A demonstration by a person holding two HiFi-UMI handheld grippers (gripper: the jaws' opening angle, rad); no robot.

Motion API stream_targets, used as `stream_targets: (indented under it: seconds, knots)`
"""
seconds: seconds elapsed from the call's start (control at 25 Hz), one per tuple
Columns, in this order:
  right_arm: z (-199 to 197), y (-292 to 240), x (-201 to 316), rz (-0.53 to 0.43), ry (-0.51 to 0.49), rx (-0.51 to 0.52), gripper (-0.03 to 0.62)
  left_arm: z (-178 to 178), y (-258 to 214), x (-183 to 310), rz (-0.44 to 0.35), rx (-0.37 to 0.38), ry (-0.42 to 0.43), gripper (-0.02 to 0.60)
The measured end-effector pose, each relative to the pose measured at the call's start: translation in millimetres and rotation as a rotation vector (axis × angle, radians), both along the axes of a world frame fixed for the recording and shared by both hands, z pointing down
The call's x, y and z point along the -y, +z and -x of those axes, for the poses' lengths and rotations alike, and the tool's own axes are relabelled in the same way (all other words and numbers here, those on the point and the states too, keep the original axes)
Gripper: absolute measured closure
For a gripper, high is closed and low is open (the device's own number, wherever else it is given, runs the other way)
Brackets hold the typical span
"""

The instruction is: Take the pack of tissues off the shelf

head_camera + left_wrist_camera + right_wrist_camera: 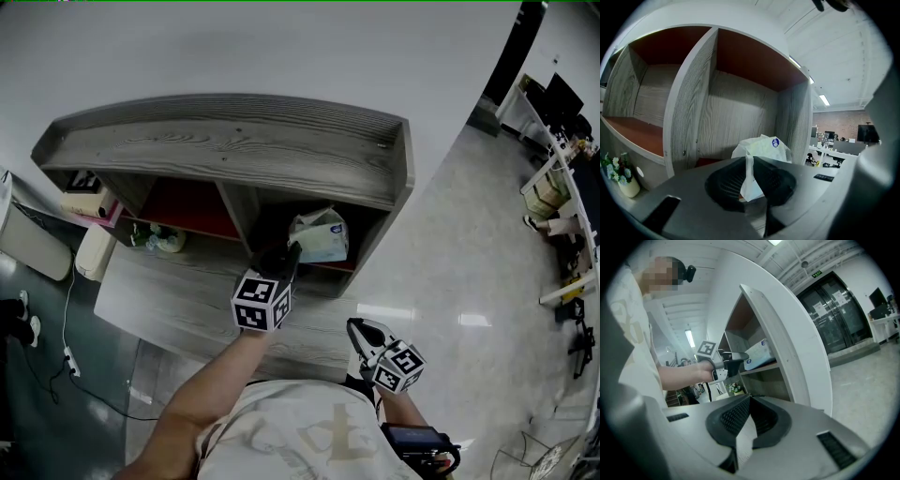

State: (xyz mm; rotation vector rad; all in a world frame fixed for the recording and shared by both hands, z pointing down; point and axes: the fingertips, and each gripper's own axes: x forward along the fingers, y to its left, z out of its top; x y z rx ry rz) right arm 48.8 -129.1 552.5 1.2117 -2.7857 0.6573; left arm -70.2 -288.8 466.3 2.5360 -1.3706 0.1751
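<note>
- In the right-hand compartment of the shelf point(234, 141), near its front edge: pack of tissues point(321, 234).
- Just before that compartment, at the pack's left side: left gripper point(284, 255), seemingly closed on a flap of the wrapping.
- Further left, on the lower ledge point(178, 300): flower pot point(161, 241).
- Lower right, well apart from the shelf: right gripper point(364, 335).

In the left gripper view, the lower half of the pack of tissues point(765, 146) is hidden behind the dark fingers point(725, 183) of the left gripper point(750, 159). Only a white flap shows in the slit between them. In the head view those fingers sink into the shadow of the shelf point(234, 150), so contact cannot be read there. At 9 o'clock a pale rounded thing point(33, 246) is cut by the edge. At 3 o'clock the desks point(553, 187) are too small to make out.
</note>
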Motion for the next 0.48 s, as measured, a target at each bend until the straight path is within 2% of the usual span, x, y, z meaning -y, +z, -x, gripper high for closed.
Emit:
stream_targets:
  seconds: [0.48]
  knots:
    - [0,0,0,-0.005,0.004,-0.001,0.589,6,-10,-3,-0.037,-0.031,-0.012,0.541]
